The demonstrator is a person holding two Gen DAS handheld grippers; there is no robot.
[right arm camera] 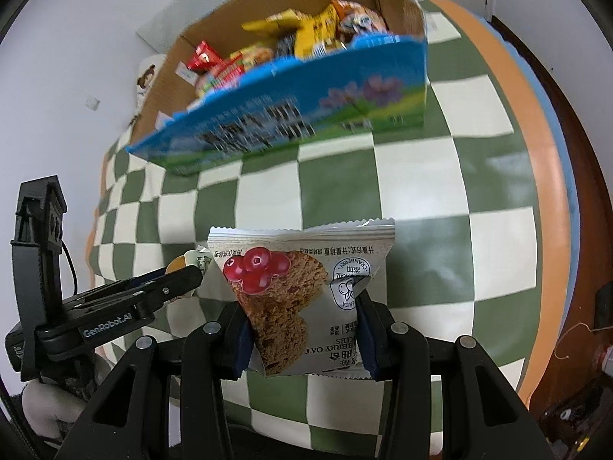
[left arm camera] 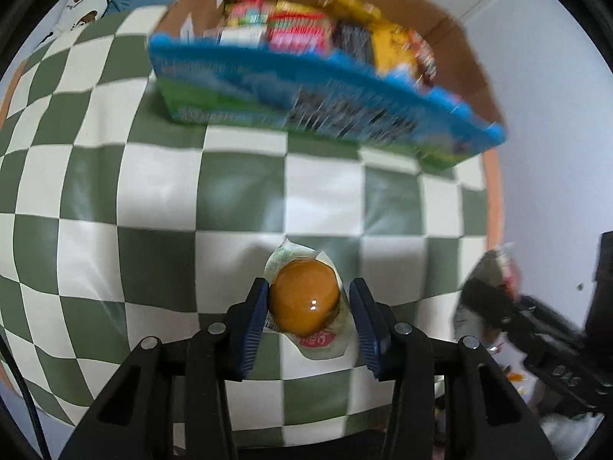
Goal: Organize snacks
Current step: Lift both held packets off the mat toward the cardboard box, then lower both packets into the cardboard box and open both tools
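The left gripper [left arm camera: 306, 306] has its fingers pinching an orange jelly cup [left arm camera: 304, 298] above the checkered counter [left arm camera: 153, 191]. Just beside it, the right gripper [right arm camera: 302, 326] has its fingers clamped on a cranberry oat cookie packet [right arm camera: 299, 291]. Farther back, a blue-fronted cardboard box [right arm camera: 291, 115] stands on the counter, filled with snacks [left arm camera: 299, 27].

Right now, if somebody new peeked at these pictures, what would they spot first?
Probably the orange jelly cup pinched in the left gripper above the green-and-white checkered cloth. Next, the cranberry oat cookie packet clamped in the right gripper. Behind both sits a blue cardboard box stuffed with colourful snacks.
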